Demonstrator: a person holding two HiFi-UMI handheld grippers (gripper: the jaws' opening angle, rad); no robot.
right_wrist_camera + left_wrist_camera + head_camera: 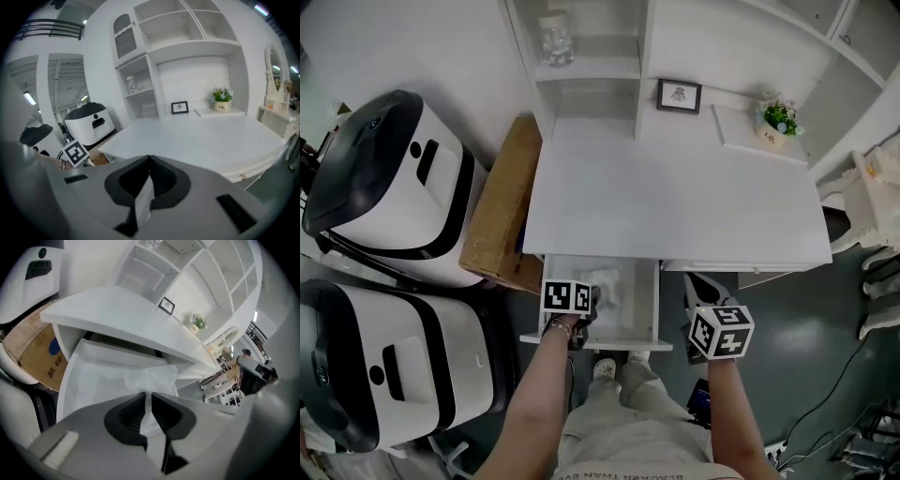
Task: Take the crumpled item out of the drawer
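The left gripper [146, 398], held nearest the camera, is seen reaching into the open drawer [654, 302]. Its jaws are closed almost fully, and a thin fold of the crumpled item [152, 378] is pinched between the pads. The right gripper [149, 161] is held above the floor just right of the drawer, with its jaws pressed together on nothing. 1 marker cube is carried on each of the 2 grippers.

The crumpled item is a thin, white, slightly translucent sheet, bunched into soft wrinkles. It lies inside the drawer, toward the right wall, with its near end drawn up into the left jaws.

Blue printed characters and a blue round mark are seen on the cardboard box [42, 359], but they cannot be read with certainty. The label on the plant pot is too small to be read.

From the left, 2 white-and-black machines [389, 183] are counted, 1 behind the other, then 1 cardboard box beside the white desk [675, 211]. 1 drawer is open under the desk's left part. 1 glass jar [555, 39] stands on a shelf, 1 framed picture [679, 96] at the back of the desk, and 1 potted plant [778, 120] to the right.
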